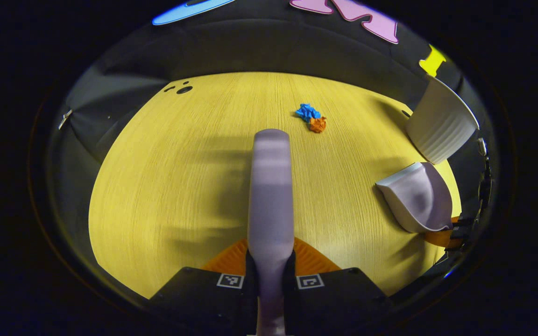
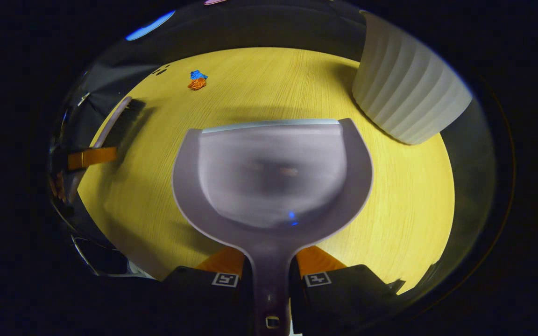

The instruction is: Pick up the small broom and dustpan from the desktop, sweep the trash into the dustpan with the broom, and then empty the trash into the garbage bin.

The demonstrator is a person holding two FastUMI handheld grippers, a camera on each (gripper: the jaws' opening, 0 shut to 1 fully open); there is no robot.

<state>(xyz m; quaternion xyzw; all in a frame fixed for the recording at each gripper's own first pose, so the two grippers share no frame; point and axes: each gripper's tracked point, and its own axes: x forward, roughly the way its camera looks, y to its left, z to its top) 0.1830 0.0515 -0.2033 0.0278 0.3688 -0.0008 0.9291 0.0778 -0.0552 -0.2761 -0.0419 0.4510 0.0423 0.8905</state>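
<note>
- Yellow wooden desktop lay under both tools.
- Left gripper was clenched on the broom, which pointed forward above the desk.
- Right gripper grasped the dustpan by its handle, mouth forward.
- Blue and orange trash lay far ahead; the right gripper view showed the white garbage bin close at the right.
</note>
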